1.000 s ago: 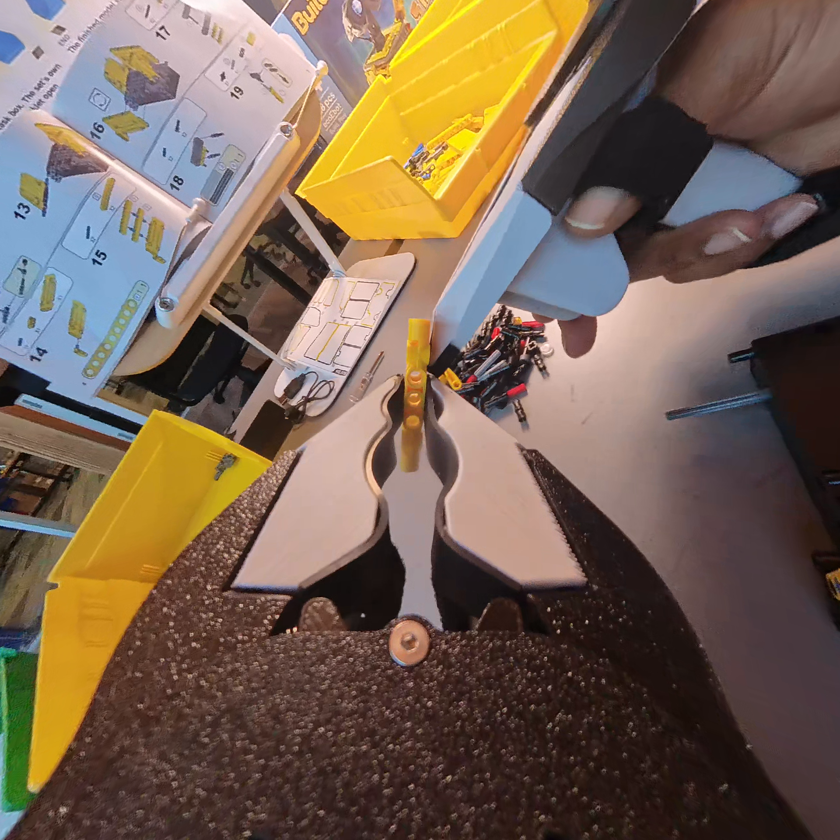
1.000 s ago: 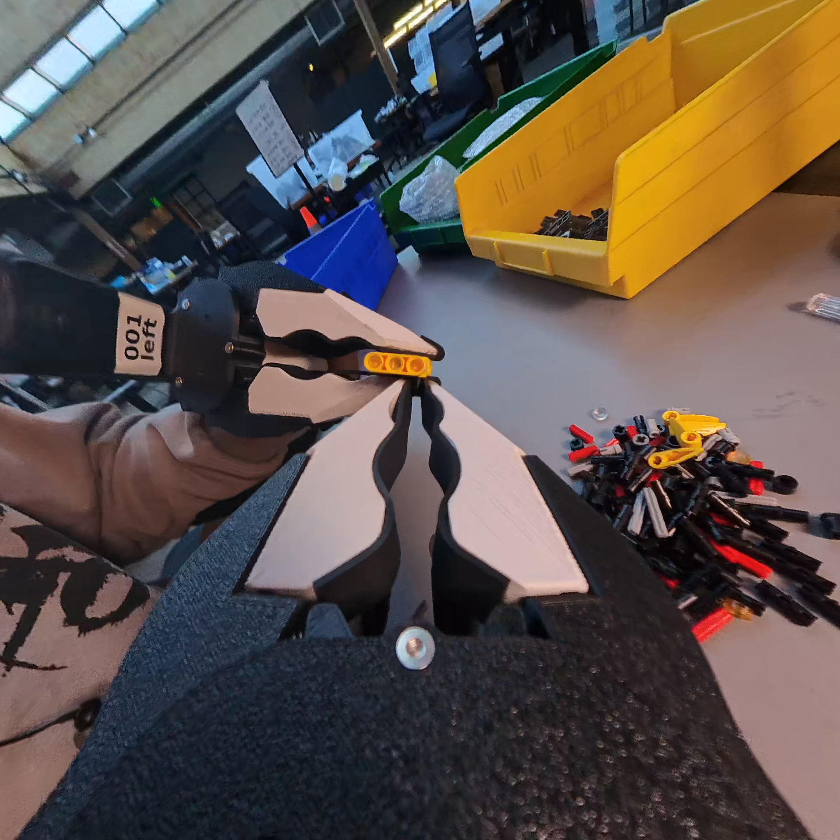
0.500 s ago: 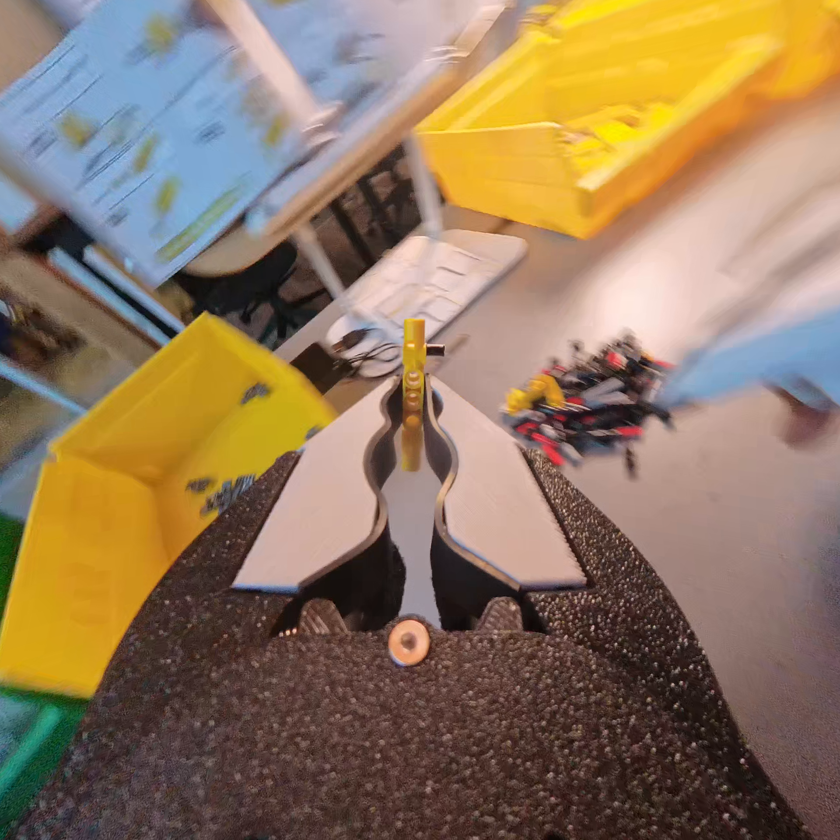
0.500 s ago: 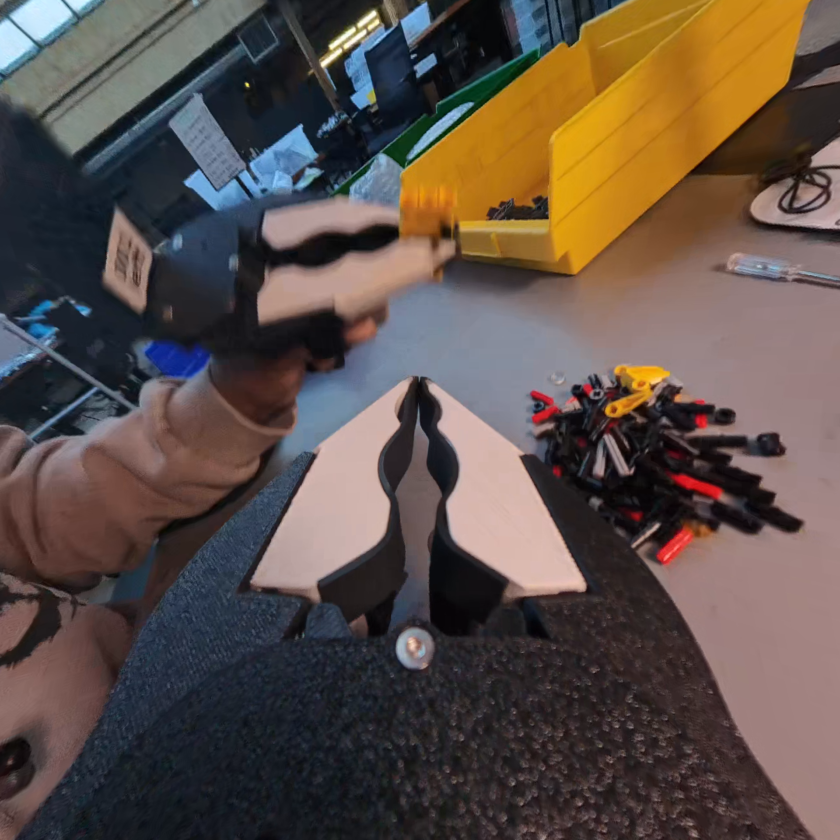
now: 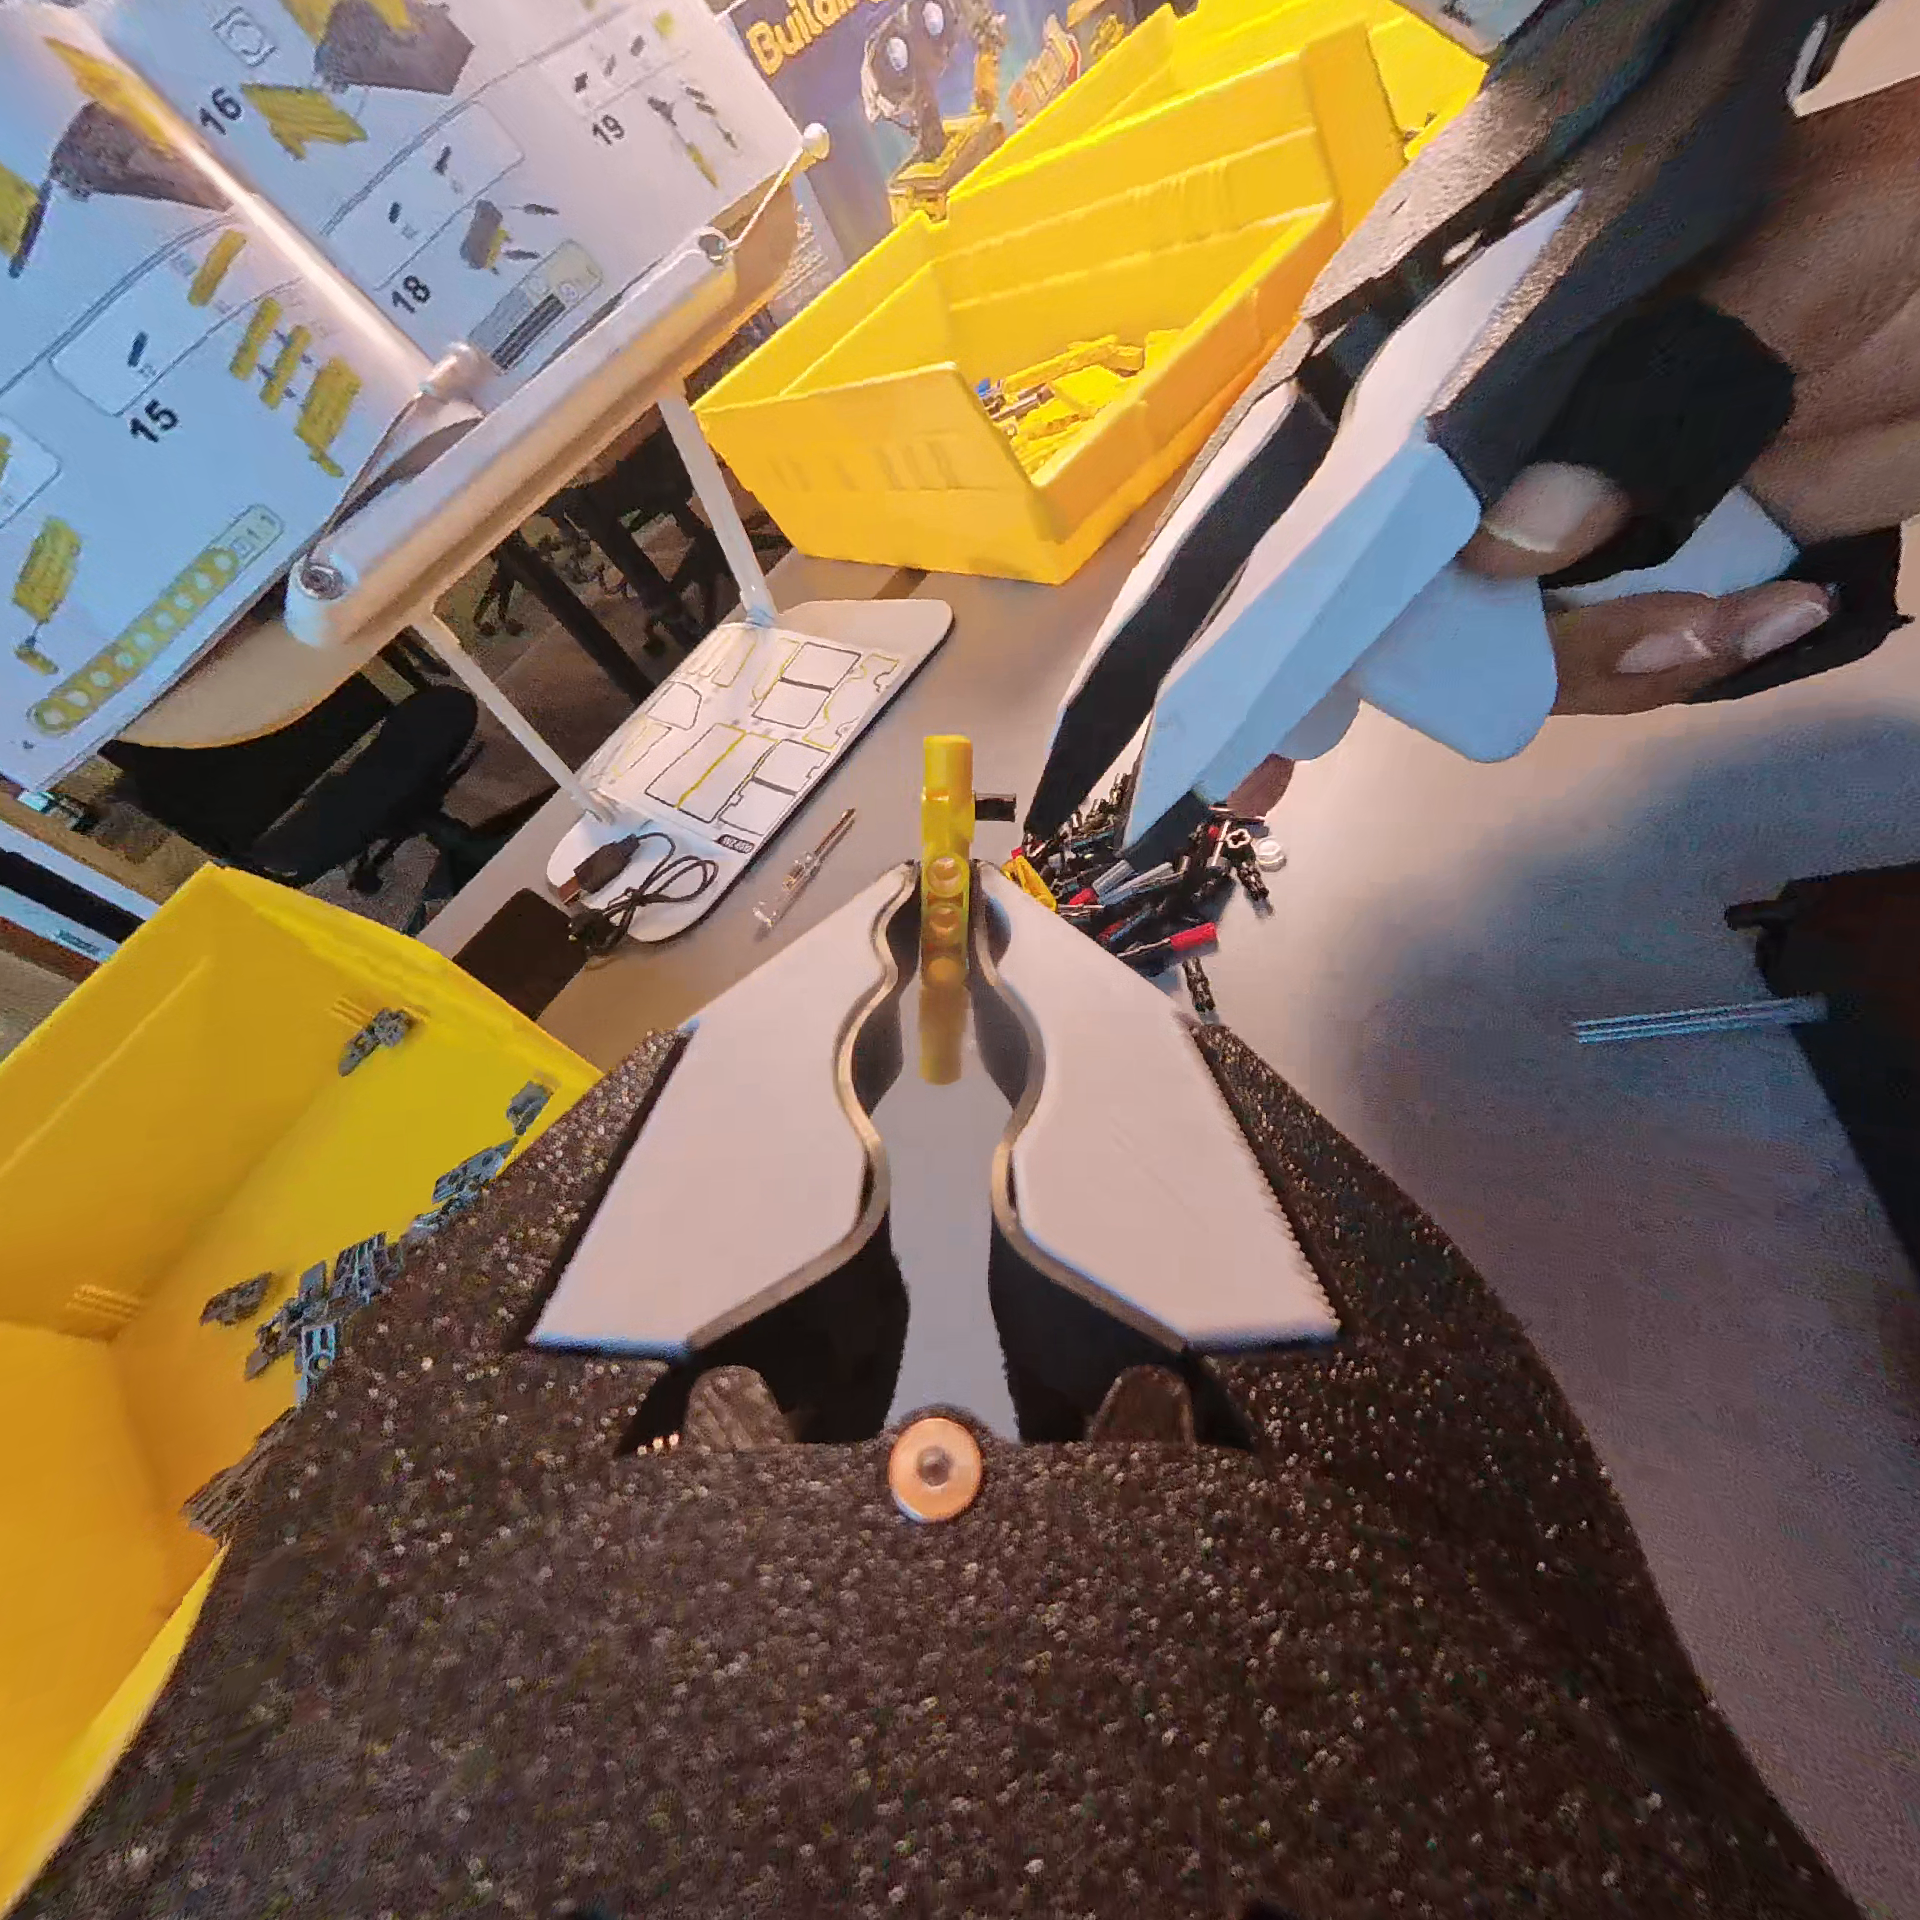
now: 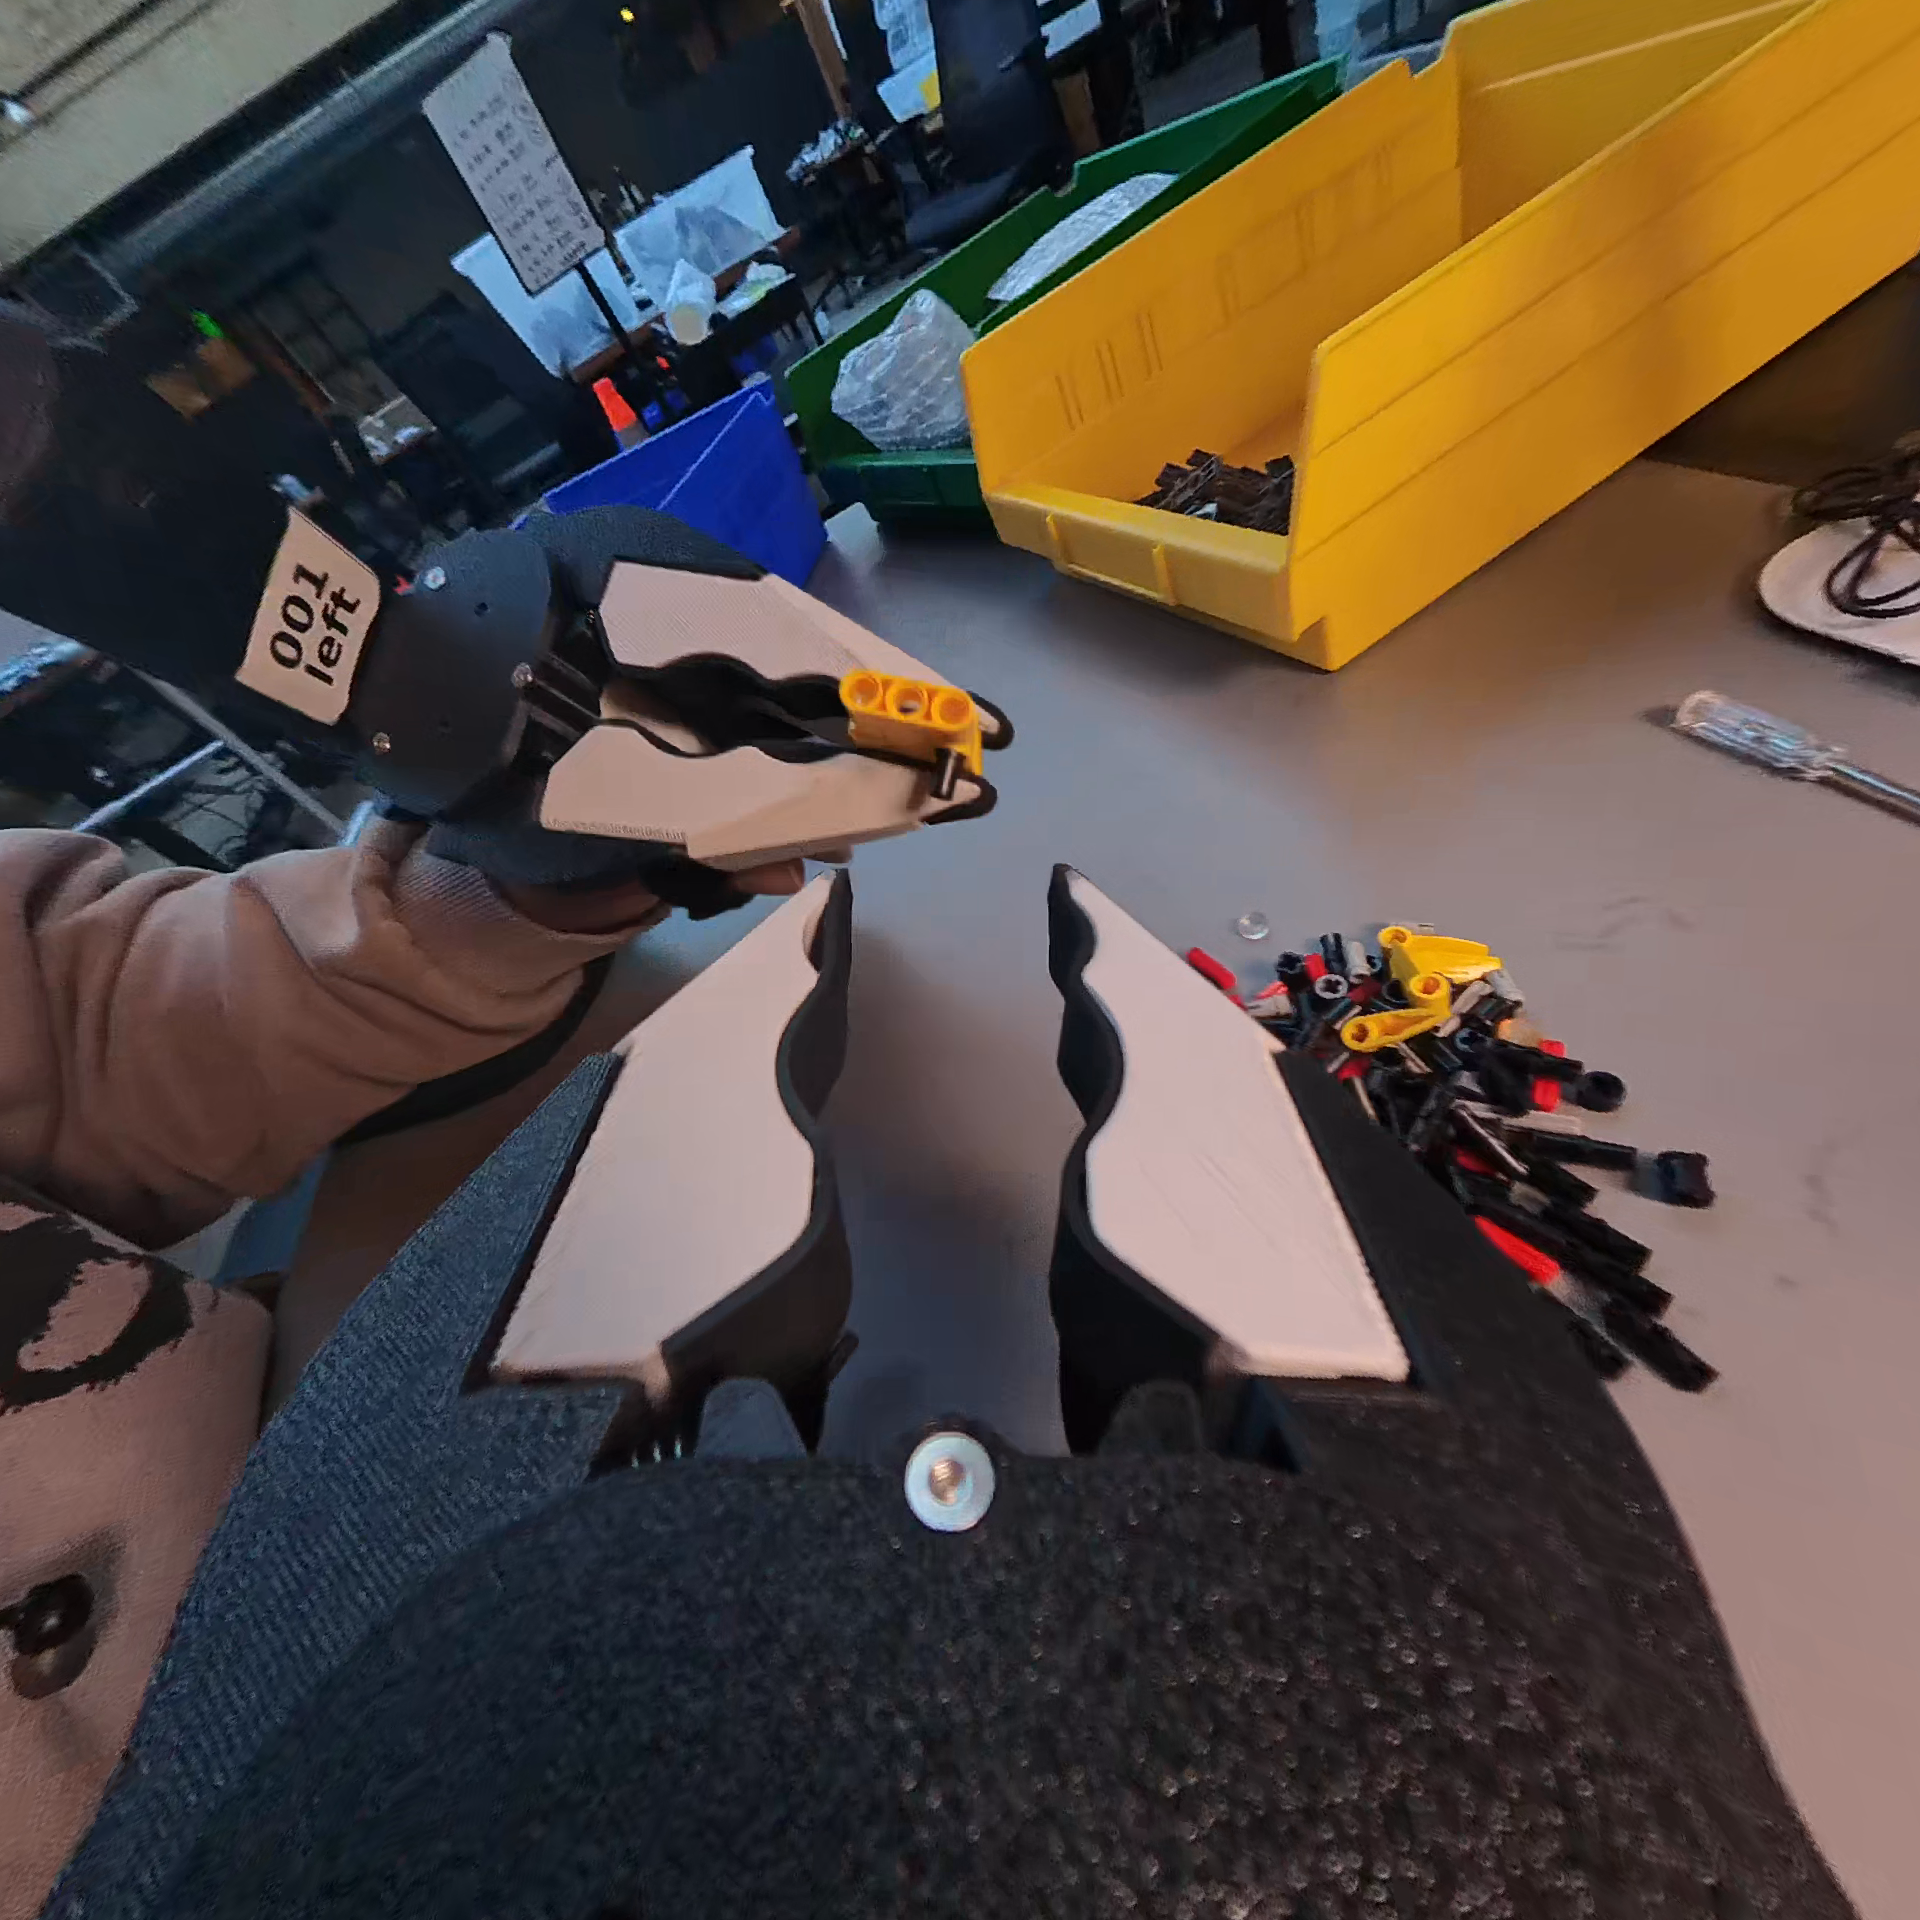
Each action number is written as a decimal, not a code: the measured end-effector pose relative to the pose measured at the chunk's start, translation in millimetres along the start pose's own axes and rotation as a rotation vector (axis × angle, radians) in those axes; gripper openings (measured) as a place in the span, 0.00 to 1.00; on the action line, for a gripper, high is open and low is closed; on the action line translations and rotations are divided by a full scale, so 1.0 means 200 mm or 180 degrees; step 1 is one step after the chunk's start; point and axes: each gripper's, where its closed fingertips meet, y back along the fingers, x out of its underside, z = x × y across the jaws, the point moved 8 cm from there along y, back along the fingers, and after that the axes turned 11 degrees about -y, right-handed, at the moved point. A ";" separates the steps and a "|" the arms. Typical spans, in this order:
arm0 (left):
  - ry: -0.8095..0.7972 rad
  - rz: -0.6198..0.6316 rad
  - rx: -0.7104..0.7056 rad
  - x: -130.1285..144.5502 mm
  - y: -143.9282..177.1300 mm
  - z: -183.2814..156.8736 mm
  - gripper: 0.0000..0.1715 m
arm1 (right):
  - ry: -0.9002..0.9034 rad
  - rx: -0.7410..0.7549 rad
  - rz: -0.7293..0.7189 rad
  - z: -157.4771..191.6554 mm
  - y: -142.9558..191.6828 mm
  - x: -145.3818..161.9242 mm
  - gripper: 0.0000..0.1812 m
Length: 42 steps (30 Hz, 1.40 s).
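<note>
My left gripper (image 5: 945,883) is shut on a small yellow beam with holes (image 5: 943,831), which has a black pin (image 5: 995,805) stuck in its side. The same gripper (image 6: 977,764) and yellow beam (image 6: 909,715) show in the right wrist view, held in the air above the grey table (image 6: 1351,790). My right gripper (image 6: 948,883) is open and empty, just below and right of the left one. It also shows in the left wrist view (image 5: 1101,821), over a pile of small black, red and yellow parts (image 5: 1143,894), which lies right of it in its own view (image 6: 1455,1081).
A yellow bin with dark parts (image 6: 1455,343) stands at the back, green (image 6: 1039,208) and blue (image 6: 717,478) bins behind it. A screwdriver (image 6: 1766,748) lies on the right. An instruction sheet on a stand (image 5: 260,260), a second yellow bin (image 5: 1039,416) and a cable (image 5: 634,894) are beyond.
My right gripper has opened and drawn back from the yellow beam. The left gripper swung away and back with the beam, which now carries a black pin.
</note>
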 end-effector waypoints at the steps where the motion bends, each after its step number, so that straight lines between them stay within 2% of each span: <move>1: -0.0049 -0.0023 0.0013 -0.01 0.00 -0.02 0.04 | -0.0040 -0.0082 -0.0001 0.01 -0.01 0.01 0.19; 4: -0.0158 -0.0039 0.0041 -0.04 -0.01 -0.06 0.04 | -0.0164 -0.0206 -0.0181 0.03 0.00 -0.01 0.11; 7: -0.0175 -0.0053 0.0003 -0.06 -0.01 -0.07 0.04 | -0.0177 -0.0171 -0.0167 0.03 0.01 -0.01 0.05; 14: -0.0243 0.0043 0.0064 -0.05 -0.03 -0.09 0.07 | 0.0182 0.0094 -0.0083 0.02 0.05 -0.02 0.02; 21: -0.1146 0.0381 -0.0233 -0.09 -0.04 -0.08 0.04 | 0.0253 0.0078 -0.0231 0.04 0.04 -0.01 0.03; 24: -0.1287 0.0462 -0.0325 -0.10 -0.04 -0.08 0.04 | 0.0273 0.0102 -0.0353 0.04 0.04 -0.01 0.02; 34: 0.0150 0.0153 0.0030 -0.08 -0.10 0.02 0.04 | 0.0167 0.0233 -0.0701 0.03 0.05 -0.02 0.02; 35: 0.0340 0.0279 -0.0396 -0.03 -0.08 0.13 0.04 | 0.0252 0.0192 -0.0540 0.04 0.05 0.01 0.01; 36: 0.0960 0.0203 -0.0628 0.04 -0.01 0.29 0.04 | 0.0301 0.0188 -0.0395 0.06 0.03 0.08 0.01; 37: 0.1263 0.0059 -0.0634 0.08 0.06 0.39 0.04 | 0.0282 0.0198 -0.0314 0.08 0.03 0.13 0.01; 39: 0.0532 0.0242 -0.0369 0.03 0.05 0.27 0.04 | 0.0429 0.0414 -0.0510 0.06 0.10 0.06 0.01; 40: 0.0614 0.0223 -0.0189 0.04 0.03 0.20 0.04 | 0.0380 0.0407 -0.0527 0.02 0.12 0.02 0.02; 42: 0.1125 0.0029 0.0083 0.08 0.01 0.15 0.04 | 0.0395 0.0472 -0.0328 -0.03 0.13 -0.01 0.02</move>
